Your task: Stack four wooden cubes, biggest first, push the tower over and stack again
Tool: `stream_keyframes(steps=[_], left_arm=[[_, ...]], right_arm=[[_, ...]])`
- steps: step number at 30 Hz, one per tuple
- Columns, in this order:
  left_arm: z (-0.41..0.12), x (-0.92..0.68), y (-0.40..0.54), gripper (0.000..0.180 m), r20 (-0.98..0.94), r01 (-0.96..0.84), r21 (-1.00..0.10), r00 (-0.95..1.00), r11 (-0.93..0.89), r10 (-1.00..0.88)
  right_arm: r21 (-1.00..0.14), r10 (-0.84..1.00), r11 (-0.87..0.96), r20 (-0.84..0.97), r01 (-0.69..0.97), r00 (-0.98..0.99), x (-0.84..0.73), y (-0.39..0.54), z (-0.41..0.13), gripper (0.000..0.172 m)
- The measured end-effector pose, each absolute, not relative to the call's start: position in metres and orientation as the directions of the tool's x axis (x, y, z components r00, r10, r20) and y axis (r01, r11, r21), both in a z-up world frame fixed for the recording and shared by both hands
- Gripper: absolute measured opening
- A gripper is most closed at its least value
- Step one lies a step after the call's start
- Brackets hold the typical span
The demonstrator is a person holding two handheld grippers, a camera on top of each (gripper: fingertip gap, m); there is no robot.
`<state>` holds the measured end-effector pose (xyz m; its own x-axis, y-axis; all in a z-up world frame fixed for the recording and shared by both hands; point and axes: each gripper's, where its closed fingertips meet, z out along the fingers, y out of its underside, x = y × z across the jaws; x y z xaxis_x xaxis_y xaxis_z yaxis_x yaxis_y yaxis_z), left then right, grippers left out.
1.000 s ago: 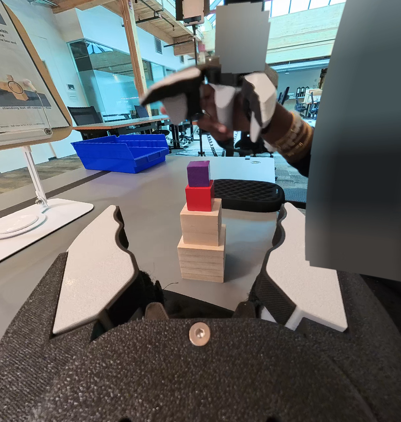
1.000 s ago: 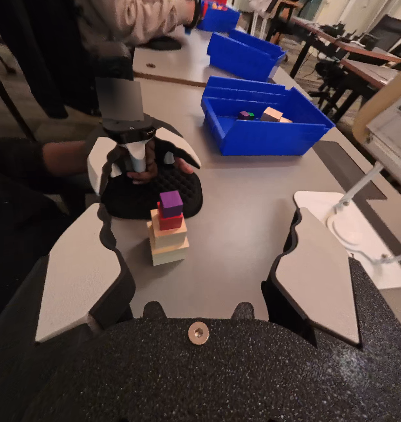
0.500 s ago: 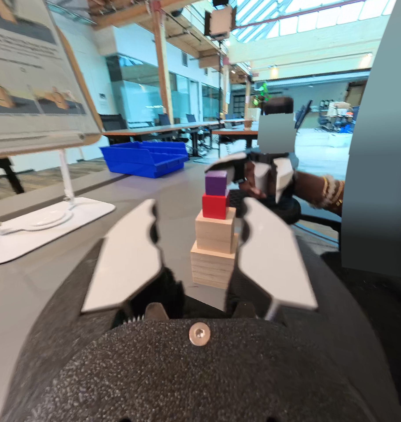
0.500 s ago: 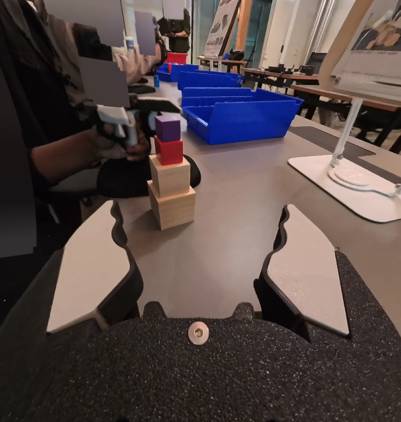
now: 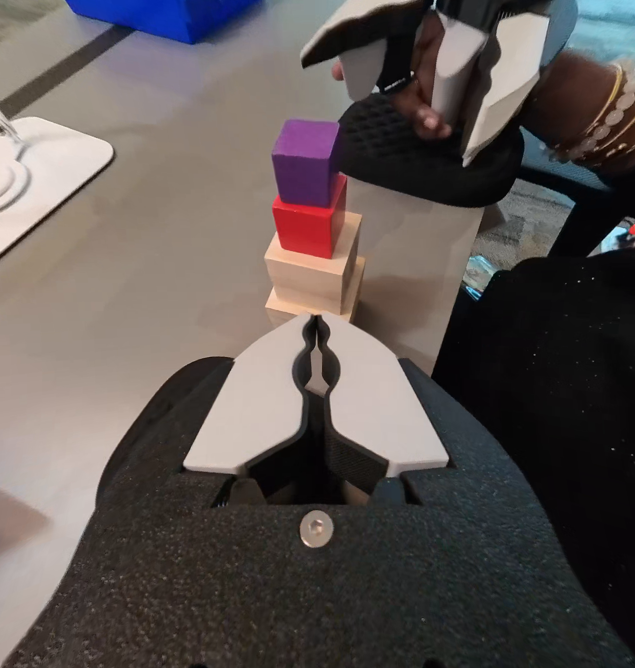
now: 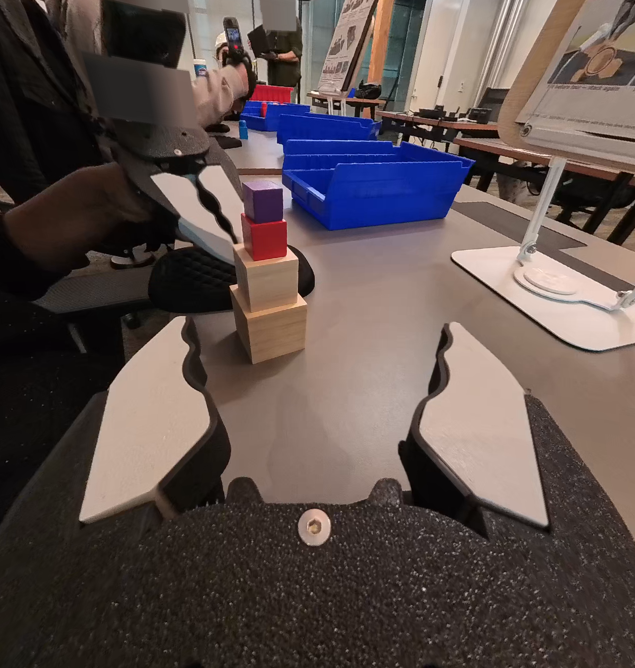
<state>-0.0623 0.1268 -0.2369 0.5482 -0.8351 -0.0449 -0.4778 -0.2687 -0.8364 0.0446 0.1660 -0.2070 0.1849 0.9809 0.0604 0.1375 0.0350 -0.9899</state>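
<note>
Tower of four cubes point(image 6: 269, 274) stands on the grey table point(image 6: 381, 289), near its edge and just in front of a black textured pad point(image 6: 193, 285) — purple cube point(image 6: 263, 201) on top, red cube point(image 6: 264, 236) under it, then two bare wooden cubes, the lower one point(image 6: 272, 330) bigger. Blocks look rigid and light, painted faces probably slick; each tier sits a bit off-centre, so the tower likely topples with a sideways nudge. Best hold, I judge, is on two opposite flat faces of the top cube, lifted straight up. Left gripper point(image 5: 315, 318) is closed with nothing between its pads, tips just beside the upper wooden cube point(image 6: 267, 280), contact unclear. Right gripper point(image 6: 318, 336) is spread wide and bare, short of the tower. Blue bin point(image 6: 374, 191) sits further back, white stand base point(image 6: 561, 300) off to the right.
</note>
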Motion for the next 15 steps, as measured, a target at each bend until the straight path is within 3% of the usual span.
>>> stream_keyframes(steps=[15], left_arm=[[-0.235, -0.046, 0.141, 0.0, -0.007, -0.429, -0.861, 0.547, -0.273, -0.837]], right_arm=[[-0.991, 0.98, 0.029, 0.054, 0.133, 0.194, 0.045, 0.168, -0.207, 0.123]])
